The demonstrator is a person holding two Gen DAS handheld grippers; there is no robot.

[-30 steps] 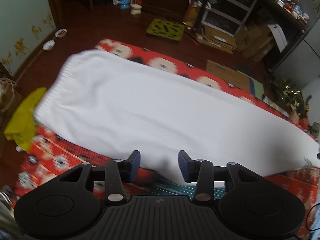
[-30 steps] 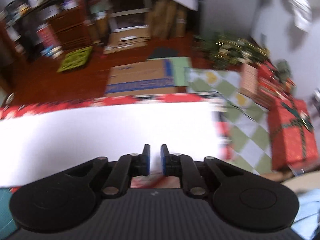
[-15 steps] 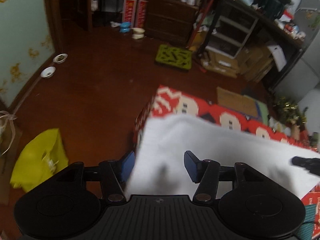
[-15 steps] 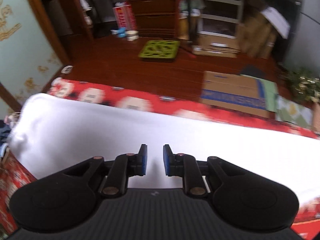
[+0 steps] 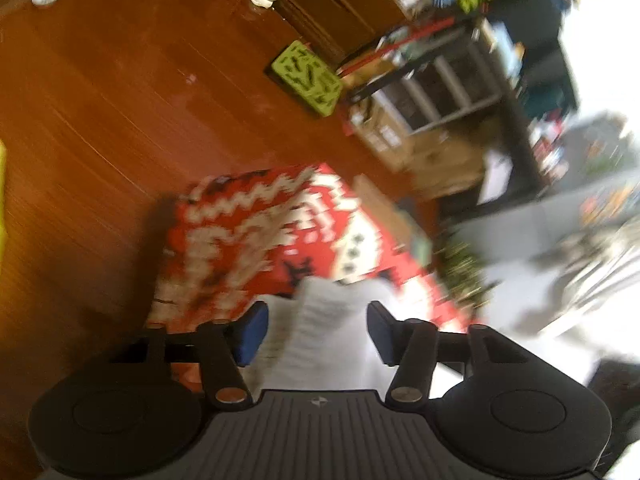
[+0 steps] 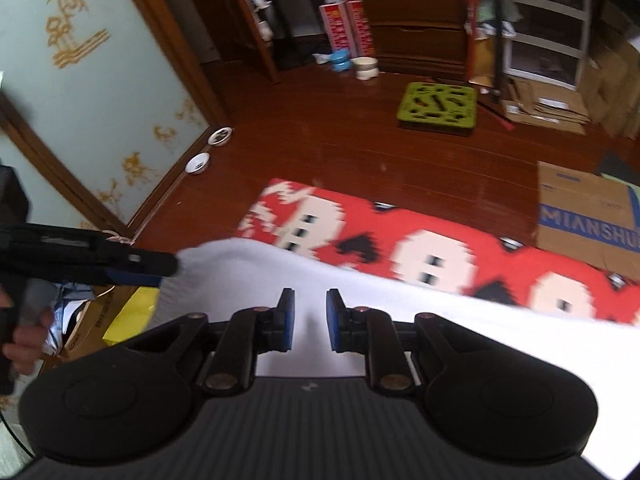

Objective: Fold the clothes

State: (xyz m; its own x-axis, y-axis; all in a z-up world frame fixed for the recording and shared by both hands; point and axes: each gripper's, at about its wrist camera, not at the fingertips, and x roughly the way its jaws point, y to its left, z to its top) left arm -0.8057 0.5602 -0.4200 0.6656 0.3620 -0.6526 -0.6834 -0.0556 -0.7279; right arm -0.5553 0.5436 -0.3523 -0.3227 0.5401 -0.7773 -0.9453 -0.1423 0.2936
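1. As the left gripper (image 5: 318, 330) reached the garment's end, the white garment (image 6: 400, 312) lay lengthwise on the red patterned blanket (image 6: 440, 256), its ribbed end (image 5: 324, 308) sitting between that gripper's wide-spread blue pads (image 5: 250, 338); no clamp was visible.
2. Compared with one second earlier, when the left wrist view showed the whole garment spread flat, the left gripper had travelled to the garment's far end and rolled sideways; the current view was tilted and blurred.
3. Half a second earlier the fabric end already sat between these pads; contact with either pad could not be confirmed at the present moment.
4. The right gripper (image 6: 310, 326) hovered over the garment's near edge, jaws slightly parted, gripping nothing.
5. Judged from this, a lengthwise fold was being set up: the end grasp appeared imminent.
6. The wooden floor (image 6: 360, 136) surrounded the blanket.
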